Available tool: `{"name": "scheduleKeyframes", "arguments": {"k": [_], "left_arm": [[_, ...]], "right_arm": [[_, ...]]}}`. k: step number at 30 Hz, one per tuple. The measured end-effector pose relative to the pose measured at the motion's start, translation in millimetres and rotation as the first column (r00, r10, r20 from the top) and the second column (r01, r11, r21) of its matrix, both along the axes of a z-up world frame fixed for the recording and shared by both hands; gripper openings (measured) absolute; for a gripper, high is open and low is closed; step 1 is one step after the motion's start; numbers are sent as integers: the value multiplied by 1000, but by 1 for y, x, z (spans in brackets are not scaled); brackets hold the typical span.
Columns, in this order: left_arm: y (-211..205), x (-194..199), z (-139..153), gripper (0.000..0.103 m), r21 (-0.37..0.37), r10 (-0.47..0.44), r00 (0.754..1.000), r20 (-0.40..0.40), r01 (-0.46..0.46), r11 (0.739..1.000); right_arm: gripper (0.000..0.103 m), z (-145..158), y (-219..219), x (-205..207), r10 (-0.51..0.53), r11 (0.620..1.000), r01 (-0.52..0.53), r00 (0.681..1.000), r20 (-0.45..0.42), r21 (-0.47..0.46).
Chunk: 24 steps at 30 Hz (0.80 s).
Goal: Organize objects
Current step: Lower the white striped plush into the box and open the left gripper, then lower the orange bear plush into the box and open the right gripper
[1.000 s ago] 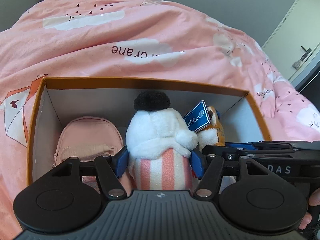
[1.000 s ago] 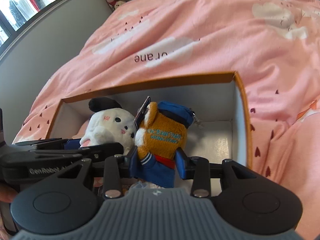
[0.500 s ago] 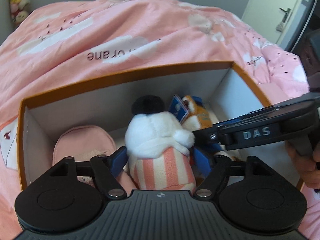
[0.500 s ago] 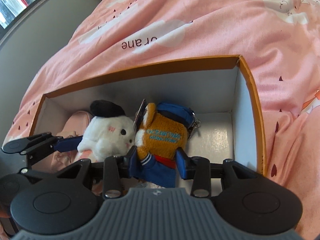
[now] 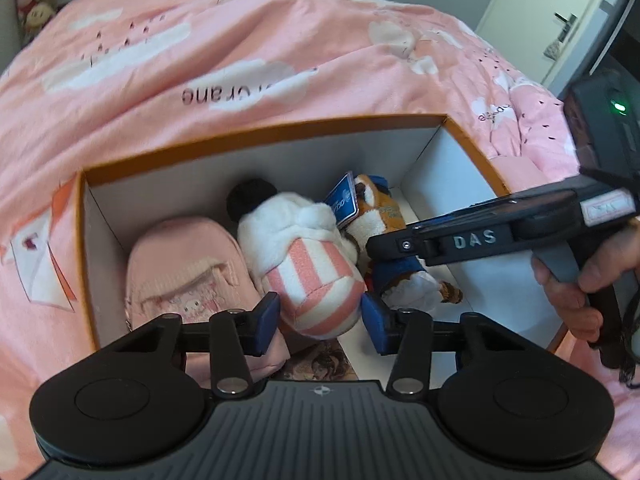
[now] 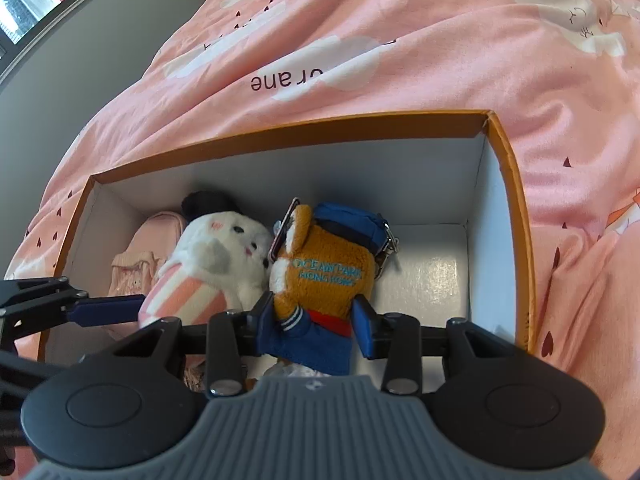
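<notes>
An orange box with white walls lies on a pink duvet. Inside it, a white plush with a black hat and pink-striped body lies tilted against a pink mini backpack. My left gripper has the striped bottom between its blue pads; its jaws are closing and the plush rests in the box. My right gripper is shut on a brown plush in a blue cap and jacket, held upright beside the white one. One blue finger of the left gripper reaches in from the left.
The box floor right of the brown plush is bare white. A person's hand holds the right gripper's handle. Pink duvet surrounds the box. A door and soft toys stand far back.
The white plush went from upright in my left gripper to lying tilted in the box. The left jaws opened wide, then narrowed. The right gripper kept its hold on the brown plush.
</notes>
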<state>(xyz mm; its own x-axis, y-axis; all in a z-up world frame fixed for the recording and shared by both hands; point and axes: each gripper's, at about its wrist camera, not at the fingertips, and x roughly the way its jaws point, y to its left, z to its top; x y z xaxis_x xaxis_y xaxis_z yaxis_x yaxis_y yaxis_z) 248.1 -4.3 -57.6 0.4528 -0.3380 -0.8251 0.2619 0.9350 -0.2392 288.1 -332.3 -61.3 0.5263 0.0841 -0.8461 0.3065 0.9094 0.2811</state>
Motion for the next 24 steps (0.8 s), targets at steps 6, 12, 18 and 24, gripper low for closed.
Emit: {"name": "scheduleKeyframes", "arguments": {"k": [6, 12, 18, 24], "left_arm": [[-16, 1, -11, 48, 74, -25, 1000, -13, 26, 997], [-16, -2, -8, 58, 65, -61, 998, -20, 62, 996], [-4, -4, 7, 61, 36, -15, 998, 54, 13, 999], [-13, 3, -4, 52, 87, 12, 999, 43, -16, 996]], "right_arm": [[47, 1, 4, -1, 22, 1000, -22, 1000, -8, -21], [44, 1, 1, -1, -36, 999, 37, 999, 13, -20], [44, -5, -4, 2, -130, 991, 130, 991, 34, 22], [41, 4, -5, -12, -252, 967, 246, 963, 99, 72]]}}
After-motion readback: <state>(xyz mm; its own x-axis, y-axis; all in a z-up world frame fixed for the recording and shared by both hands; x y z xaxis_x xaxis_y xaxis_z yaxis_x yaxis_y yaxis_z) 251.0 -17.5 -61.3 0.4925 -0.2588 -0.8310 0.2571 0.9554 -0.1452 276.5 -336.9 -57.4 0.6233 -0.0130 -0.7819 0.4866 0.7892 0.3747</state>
